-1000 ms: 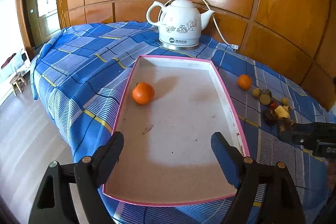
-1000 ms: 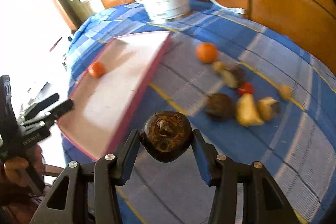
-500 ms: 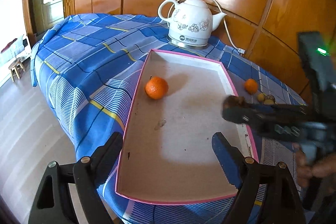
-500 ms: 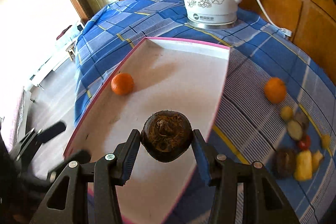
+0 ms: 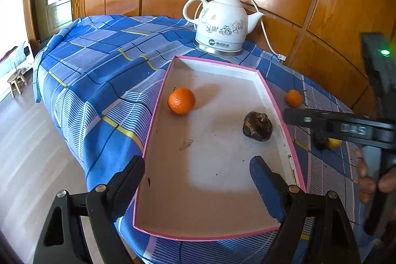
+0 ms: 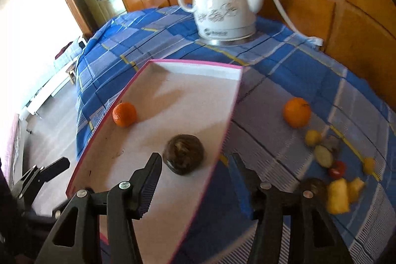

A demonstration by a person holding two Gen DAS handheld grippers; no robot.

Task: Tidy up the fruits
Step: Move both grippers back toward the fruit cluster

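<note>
Left wrist view: my left gripper (image 5: 198,180) stands wide open and empty over the near end of the pink-rimmed tray (image 5: 277,105). In the tray, a tangerine (image 5: 181,100) lies by the left rim and a dark brown fruit (image 5: 258,126) near the right rim.

Right wrist view: my right gripper (image 6: 195,165) is spread open, holding nothing, just behind the dark brown fruit (image 6: 184,154). A second tangerine (image 6: 296,112) sits on the tablecloth (image 6: 284,71) beyond the tray's right rim.

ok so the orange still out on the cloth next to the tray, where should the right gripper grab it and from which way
Grip the loose orange across its widest middle, coming down from above with the right gripper open wide. It is round, so any pair of opposite sides works, and it sits alone on the tablecloth, apart from the tray and the small fruit pile.
</note>
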